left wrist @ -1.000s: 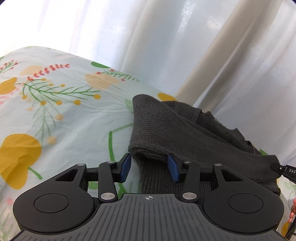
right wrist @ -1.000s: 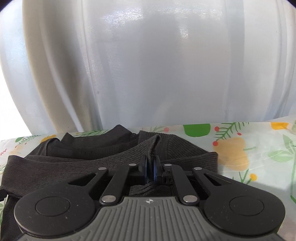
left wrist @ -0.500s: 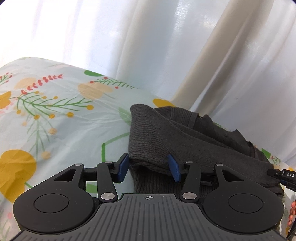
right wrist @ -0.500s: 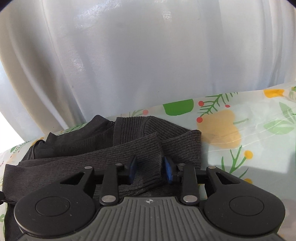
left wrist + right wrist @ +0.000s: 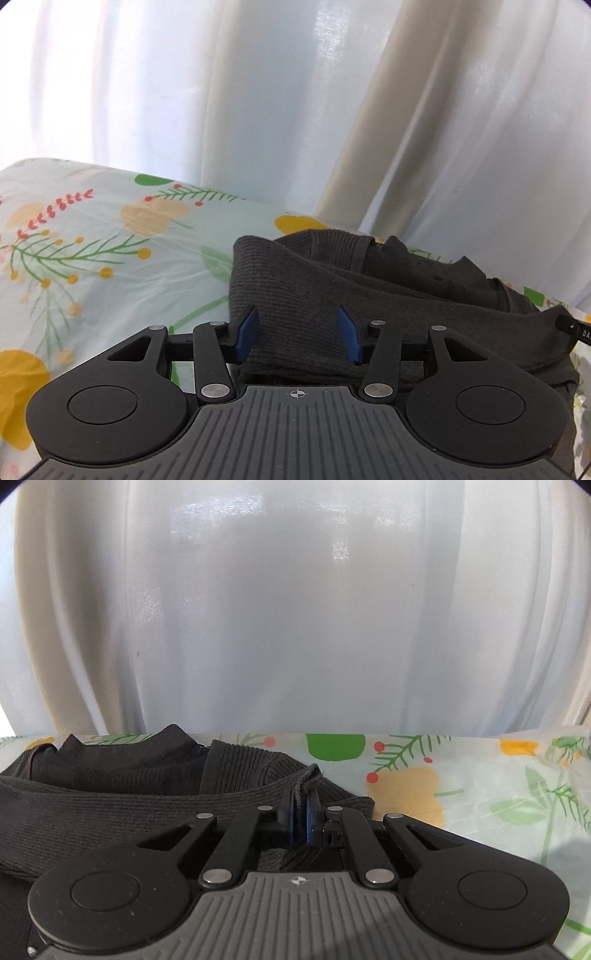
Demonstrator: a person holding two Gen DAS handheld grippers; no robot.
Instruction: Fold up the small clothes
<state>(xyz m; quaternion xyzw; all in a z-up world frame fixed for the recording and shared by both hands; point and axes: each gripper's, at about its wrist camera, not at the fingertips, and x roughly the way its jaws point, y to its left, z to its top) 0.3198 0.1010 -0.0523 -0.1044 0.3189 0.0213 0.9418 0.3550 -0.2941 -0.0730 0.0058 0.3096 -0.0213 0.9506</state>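
A dark grey ribbed knit garment (image 5: 388,295) lies bunched on the floral tablecloth (image 5: 92,258). My left gripper (image 5: 297,334) is open, its blue pads on either side of a folded edge of the garment. In the right wrist view the same garment (image 5: 110,805) spreads to the left. My right gripper (image 5: 300,821) is shut on a pinched fold of the garment's right edge, which puckers up between the pads.
White and cream curtains (image 5: 295,627) hang just behind the table's far edge. Bare floral cloth (image 5: 480,794) stretches to the right of the garment in the right wrist view and to the left in the left wrist view.
My right gripper opened half a second ago and has shut again on the garment's edge. My left gripper stayed open and moved forward over the folded edge.
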